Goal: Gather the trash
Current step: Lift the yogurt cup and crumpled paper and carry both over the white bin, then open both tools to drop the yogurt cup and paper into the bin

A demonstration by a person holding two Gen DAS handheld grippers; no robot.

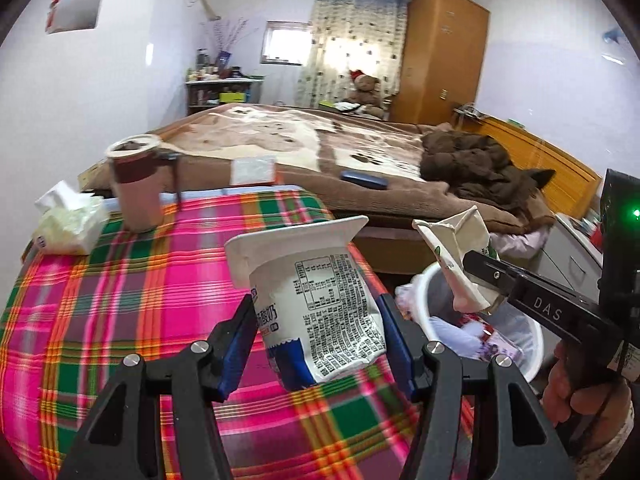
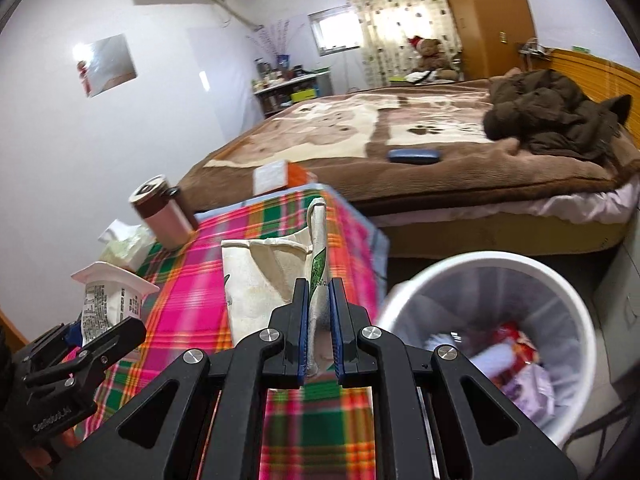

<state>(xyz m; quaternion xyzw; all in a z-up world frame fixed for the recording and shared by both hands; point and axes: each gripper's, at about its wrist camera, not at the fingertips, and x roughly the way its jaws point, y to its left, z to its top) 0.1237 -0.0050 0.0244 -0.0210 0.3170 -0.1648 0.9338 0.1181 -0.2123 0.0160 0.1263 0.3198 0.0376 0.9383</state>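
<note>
my left gripper (image 1: pixel 320 328) clamps a crushed yogurt cup (image 1: pixel 316 300); my right gripper (image 2: pixel 319 320) pinches a flattened carton (image 2: pixel 272 280), both held for the bin (image 2: pixel 480 264) just right.

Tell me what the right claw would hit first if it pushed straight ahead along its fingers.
Probably the plaid-covered table: the right claw, shut on the flattened carton, points along it, with the white bin off to its right. Depth is unclear.

I'm holding a flattened paper carton (image 2: pixel 276 280) pinched in my right gripper (image 2: pixel 319 300), above the plaid tablecloth (image 2: pixel 192 280). The white trash bin (image 2: pixel 500 276) is sitting just right; my left gripper (image 2: pixel 80 344) is gripping a yogurt cup (image 2: pixel 110 296).
</note>
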